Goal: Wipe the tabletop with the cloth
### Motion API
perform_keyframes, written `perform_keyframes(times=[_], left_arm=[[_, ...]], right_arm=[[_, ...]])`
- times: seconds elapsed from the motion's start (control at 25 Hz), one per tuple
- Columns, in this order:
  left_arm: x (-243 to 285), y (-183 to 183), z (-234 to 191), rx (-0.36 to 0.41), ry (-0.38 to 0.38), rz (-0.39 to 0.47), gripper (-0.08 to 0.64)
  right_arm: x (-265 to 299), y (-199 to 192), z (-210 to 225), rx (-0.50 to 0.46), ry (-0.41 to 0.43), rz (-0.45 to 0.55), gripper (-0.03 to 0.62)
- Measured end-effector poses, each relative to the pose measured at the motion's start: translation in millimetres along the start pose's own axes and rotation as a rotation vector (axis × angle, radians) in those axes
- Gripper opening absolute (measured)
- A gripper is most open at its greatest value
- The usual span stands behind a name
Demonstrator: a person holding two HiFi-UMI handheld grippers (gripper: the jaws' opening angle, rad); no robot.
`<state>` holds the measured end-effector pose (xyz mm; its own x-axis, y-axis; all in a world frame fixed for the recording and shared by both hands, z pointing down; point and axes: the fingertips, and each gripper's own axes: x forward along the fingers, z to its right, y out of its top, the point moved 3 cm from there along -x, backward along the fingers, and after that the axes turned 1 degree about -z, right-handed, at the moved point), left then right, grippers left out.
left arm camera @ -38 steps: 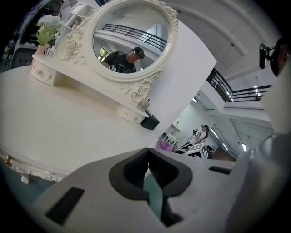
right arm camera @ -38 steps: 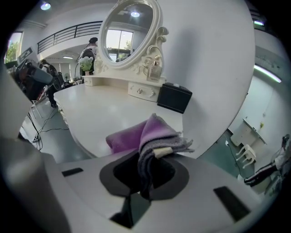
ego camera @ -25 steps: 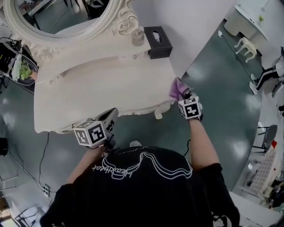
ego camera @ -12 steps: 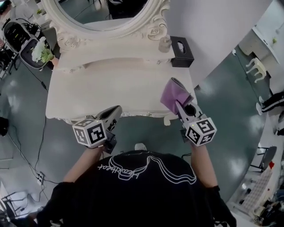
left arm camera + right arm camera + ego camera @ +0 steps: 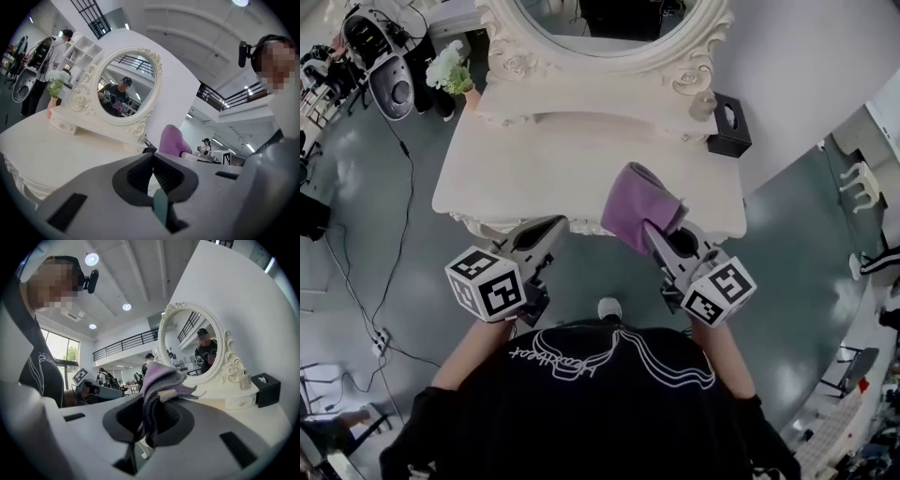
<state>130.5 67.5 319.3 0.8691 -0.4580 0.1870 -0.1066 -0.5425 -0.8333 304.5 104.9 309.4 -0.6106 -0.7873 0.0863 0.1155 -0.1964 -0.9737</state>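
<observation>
A purple cloth (image 5: 636, 205) hangs folded from my right gripper (image 5: 654, 232), which is shut on it above the front edge of the cream dressing table (image 5: 534, 178). In the right gripper view the cloth (image 5: 159, 380) bunches between the jaws and rises above them. My left gripper (image 5: 553, 227) hovers at the table's front edge, left of the cloth, jaws shut with nothing between them (image 5: 151, 169). The cloth (image 5: 171, 140) shows beyond it in the left gripper view.
An oval mirror in an ornate white frame (image 5: 670, 58) stands at the table's back. A black tissue box (image 5: 729, 126) and a small glass jar (image 5: 704, 105) sit at the back right. A flower pot (image 5: 452, 71) is at the back left. Grey floor surrounds the table.
My right gripper has carried the cloth leftward from the table's right corner toward the middle of the front edge. The head view has swung, bringing the table more central. The left gripper stays shut.
</observation>
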Motion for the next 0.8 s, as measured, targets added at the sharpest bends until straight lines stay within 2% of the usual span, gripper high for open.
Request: perform_keyframes(times=[0.28,0.52,0.8], left_arm=[[-38,5,7,0.018,-0.017,0.066,0.003],[-53,-5,9,0.041,-0.015,0.063,0.003],[-64,-9,10,0.034,-0.028,0.067,0.005]], right_arm=[[12,-7,-28,0.013,0.014,-0.004,0.046],[14,-19,-45,0.020,0.021,-0.018,0.046],[11,-20,-59,0.005,0.007,-0.025,0.046]])
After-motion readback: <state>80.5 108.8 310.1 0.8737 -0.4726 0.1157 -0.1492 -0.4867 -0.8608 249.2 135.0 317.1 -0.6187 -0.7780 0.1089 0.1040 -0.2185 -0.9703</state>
